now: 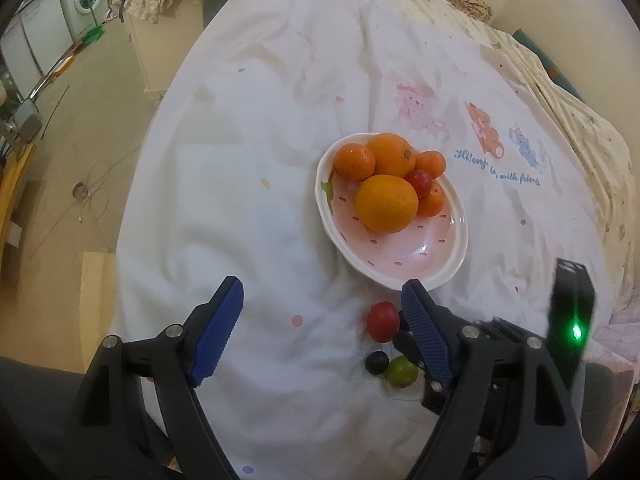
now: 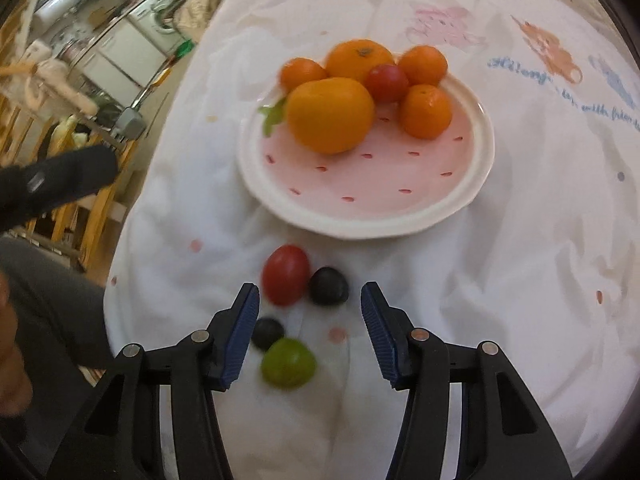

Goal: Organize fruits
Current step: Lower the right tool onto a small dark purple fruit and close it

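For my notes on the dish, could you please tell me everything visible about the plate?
The plate is oval, glossy, seemingly ceramic: white scalloped rim, pink inside with red flecks and a green leaf mark, like a strawberry. It lies flat on the white sheet. Five orange fruits and one red one crowd its far half; the near half is bare.

Soft, even indoor light, no hard shadows. The left wrist view is fairly sharp; a small glare spot sits on the plate [image 1: 424, 254] ahead of the tongs. The right wrist view smears with motion blur. Fisheye bending darkens both rims.
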Demonstrator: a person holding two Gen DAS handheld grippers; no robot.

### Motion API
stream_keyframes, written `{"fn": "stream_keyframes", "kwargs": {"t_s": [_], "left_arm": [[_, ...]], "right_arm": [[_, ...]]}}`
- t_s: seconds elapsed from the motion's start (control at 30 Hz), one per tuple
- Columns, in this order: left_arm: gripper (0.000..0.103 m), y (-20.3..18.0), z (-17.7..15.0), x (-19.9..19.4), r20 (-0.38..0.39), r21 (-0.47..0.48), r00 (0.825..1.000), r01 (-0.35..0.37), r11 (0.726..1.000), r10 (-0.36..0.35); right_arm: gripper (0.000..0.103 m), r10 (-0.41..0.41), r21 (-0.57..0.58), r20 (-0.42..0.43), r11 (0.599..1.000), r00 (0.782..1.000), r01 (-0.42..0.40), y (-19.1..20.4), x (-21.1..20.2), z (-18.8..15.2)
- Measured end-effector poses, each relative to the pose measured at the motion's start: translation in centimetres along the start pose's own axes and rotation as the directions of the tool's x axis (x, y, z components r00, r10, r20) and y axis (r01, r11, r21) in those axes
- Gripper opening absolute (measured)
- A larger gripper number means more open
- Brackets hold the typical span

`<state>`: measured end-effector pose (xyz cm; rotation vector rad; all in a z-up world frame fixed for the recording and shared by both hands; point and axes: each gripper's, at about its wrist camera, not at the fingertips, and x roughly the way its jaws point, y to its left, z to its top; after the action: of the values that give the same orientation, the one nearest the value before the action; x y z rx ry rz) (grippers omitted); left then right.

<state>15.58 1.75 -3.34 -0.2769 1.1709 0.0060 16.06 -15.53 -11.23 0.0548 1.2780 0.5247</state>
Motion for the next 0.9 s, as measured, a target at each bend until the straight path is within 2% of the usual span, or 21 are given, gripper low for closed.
{"fn": "stream_keyframes", "kwargs": {"t_s": [0.1,0.17,0.37,0.53,0.67,0.7,0.9], "left_arm": [[0.079,0.2,0.0,0.1,-0.004,-0.001,1.000,-0.003,1.000,0.003],[0.079,0.3,0.1,0.2,-0.007,-0.006,1.000,-0.004,1.000,0.004],[0.079,0.9,0.2,0.4,-0.019,-0.037,1.000,0.007,0.999,-0.008],[0.079,0.6,0.1,0.6,-0.023,-0.020,1.000,0.007,1.000,-0.007],[0.079,0.4,0.1,0.7,-0.025,-0.009,1.000,0.000,1.000,0.000],[0.079,0.4,0.0,0.6,-0.025,-0.010,1.000,-0.003,1.000,0.003],[0.079,0.9,0.1,0.7,-0.023,-0.034,1.000,-0.012,0.999,0.011]], "right_arm": [[0.055,-0.017,-0.018,-0.013,1.000,1.000,0.017,0.2,1.1,0.5],[0.055,0.007,-0.019,-0.022,1.000,1.000,-0.007,0.3,1.4,0.7],[0.055,0.029,-0.014,-0.006,0.999,1.000,-0.029,-0.7,0.7,0.9],[0.055,0.016,-0.025,-0.013,1.000,1.000,-0.016,-0.7,1.1,0.7],[0.048,0.109,-0.038,-0.062,0.993,0.992,-0.111,-0.2,2.2,0.4],[0.049,0.124,-0.039,-0.074,0.991,0.989,-0.127,0.0,2.5,0.3],[0.044,0.141,-0.014,-0.043,0.990,0.989,-0.142,-0.7,1.9,-0.1]]}}
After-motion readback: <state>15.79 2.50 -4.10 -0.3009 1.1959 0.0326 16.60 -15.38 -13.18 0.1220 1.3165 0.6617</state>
